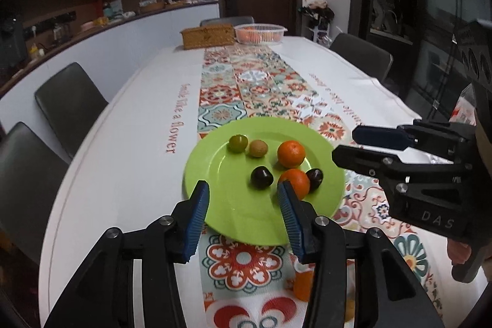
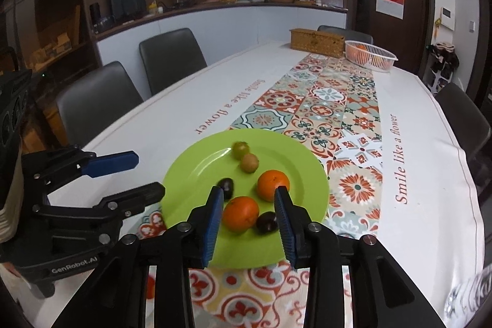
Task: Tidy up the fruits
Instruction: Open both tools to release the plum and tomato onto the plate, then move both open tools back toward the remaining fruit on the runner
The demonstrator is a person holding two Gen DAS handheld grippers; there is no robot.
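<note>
table: long, under a white cloth (image 1: pixel 123 125) with a patterned runner down the middle; the lime plate sits on the runner at the near end.
chairs: four in the right wrist view, two on each long side; a fifth at the far end.
plate (image 1: pixel 233 205): one, flat, holding all the fruit in reach; both grippers hang over its near rim.
basket (image 2: pixel 381 60): one, white, at the far end, well apart from the plate, with orange fruit in it; a wicker box (image 2: pixel 316 42) stands just beside it.
left gripper (image 1: pixel 243 199): jaws apart, nothing between them; its right pad is in front of the near orange, contact cannot be told.
right gripper (image 2: pixel 249 205): jaws a little apart, empty; the near orange and a plum show in the gap, lying on the plate beyond the pads.
oranges: two on the plate, near orange (image 2: pixel 240 213) and far orange (image 2: pixel 273 185), close but apart.
plums: two, dark; left plum (image 1: pixel 261 177) alone, right plum (image 1: pixel 315 178) touching the near orange.
small green fruit: two, a green one (image 1: pixel 238 143) and a duller brownish one (image 1: pixel 257 148), just beside each other at the far side.
step in hand: seems a pause between picks, both grippers free above the plate.
next move: likely choosing one fruit, lowering open jaws around it and closing gently; round fruit may roll, and the near orange and plum are crowded.
</note>
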